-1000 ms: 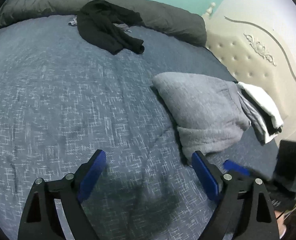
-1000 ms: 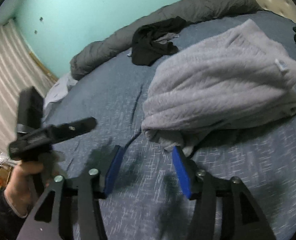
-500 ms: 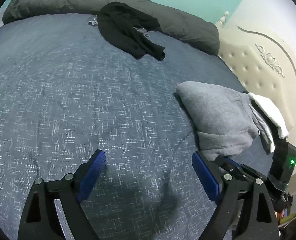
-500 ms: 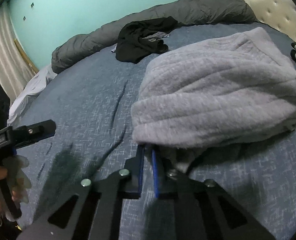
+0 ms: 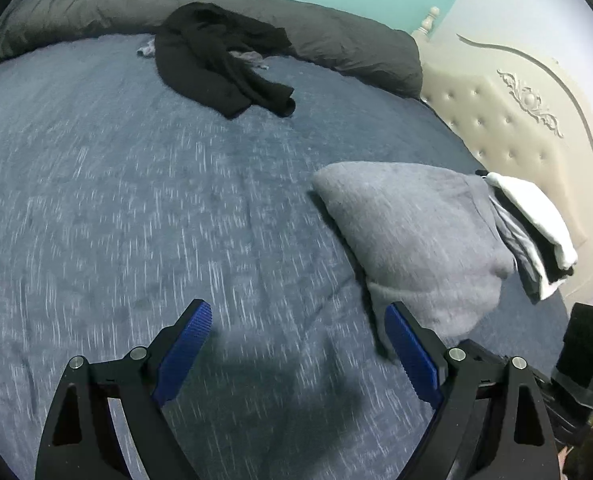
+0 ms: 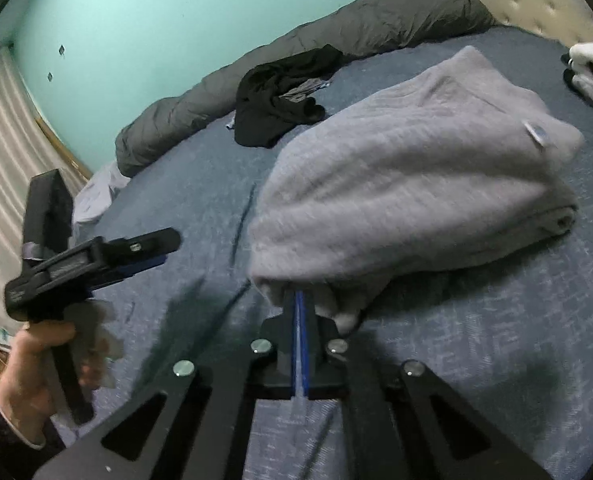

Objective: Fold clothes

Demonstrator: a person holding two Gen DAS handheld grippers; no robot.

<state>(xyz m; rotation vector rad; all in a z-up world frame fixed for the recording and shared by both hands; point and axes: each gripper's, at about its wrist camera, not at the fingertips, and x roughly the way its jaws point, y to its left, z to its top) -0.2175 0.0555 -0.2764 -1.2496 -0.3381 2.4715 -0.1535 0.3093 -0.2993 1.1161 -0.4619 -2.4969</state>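
A grey fleece garment [image 5: 412, 240] [image 6: 416, 184] lies bunched on the blue bedcover [image 5: 136, 200]. My right gripper [image 6: 300, 300] is shut, its blue pads pinched together with their tips tucked into the garment's near edge, where the fleece bunches around them. My left gripper [image 5: 296, 340] hangs wide open above bare bedcover just left of the garment, nothing between its fingers. The right wrist view shows the left gripper [image 6: 96, 256] held up in a hand [image 6: 36, 368] at the left. A crumpled black garment [image 5: 216, 60] [image 6: 276, 100] lies at the far side of the bed.
A small stack of folded white, grey and black clothes [image 5: 536, 224] [image 6: 592, 68] sits beyond the fleece near the padded cream headboard [image 5: 516, 120]. A rolled dark grey duvet [image 5: 336, 40] [image 6: 336, 36] runs along the far edge by the teal wall. Striped curtains hang at the left.
My right gripper's jaws went from half open to shut at the fleece's near edge, which now bunches around the tips. The left gripper stayed wide open and shifted sideways a little.
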